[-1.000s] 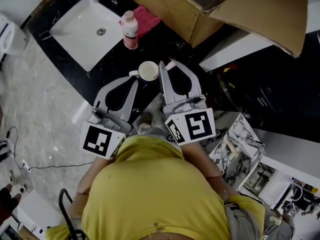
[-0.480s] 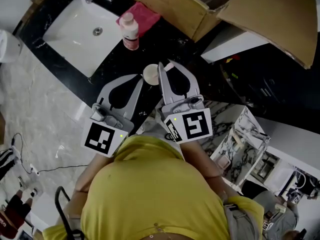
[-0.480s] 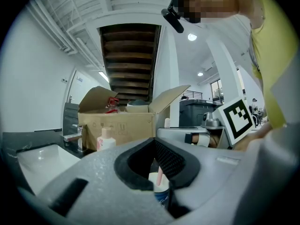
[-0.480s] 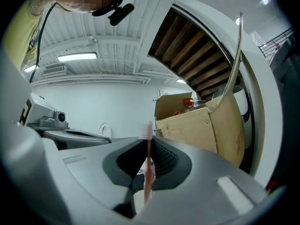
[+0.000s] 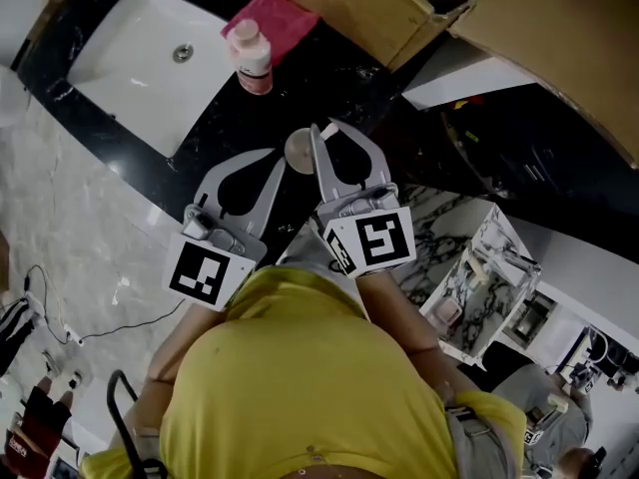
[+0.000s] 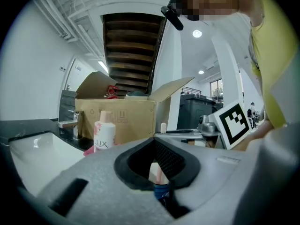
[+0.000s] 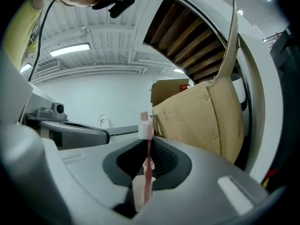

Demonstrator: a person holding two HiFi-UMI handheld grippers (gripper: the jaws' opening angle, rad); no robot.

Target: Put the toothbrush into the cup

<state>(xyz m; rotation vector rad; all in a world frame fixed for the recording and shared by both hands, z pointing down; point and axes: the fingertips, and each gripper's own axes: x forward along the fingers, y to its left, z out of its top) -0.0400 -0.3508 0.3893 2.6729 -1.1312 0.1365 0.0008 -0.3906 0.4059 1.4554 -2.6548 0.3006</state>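
Observation:
A cream cup [image 5: 299,149] hangs just above the black counter [image 5: 329,78], between my two grippers. My left gripper [image 5: 279,161] is shut on the handle at its left side. In the left gripper view the cup [image 6: 153,171] shows through the jaw opening of the left gripper [image 6: 157,161]. My right gripper [image 5: 320,132] is shut on a pink toothbrush [image 5: 334,128], which it holds upright. The bristle head [image 7: 145,124] sticks up above the jaws of the right gripper [image 7: 146,158], and the handle [image 7: 148,175] runs down into the cup [image 7: 138,194].
A pink-capped lotion bottle [image 5: 252,56] and a pink cloth [image 5: 278,18] lie behind the cup, beside a white sink [image 5: 150,63]. A large open cardboard box [image 5: 399,8] stands at the back right. The counter's edge drops to a marble floor [image 5: 70,218] on the left.
Both grippers have sunk a little toward the counter with the cup and toothbrush, so the cup looks smaller. Neither grip has altered.

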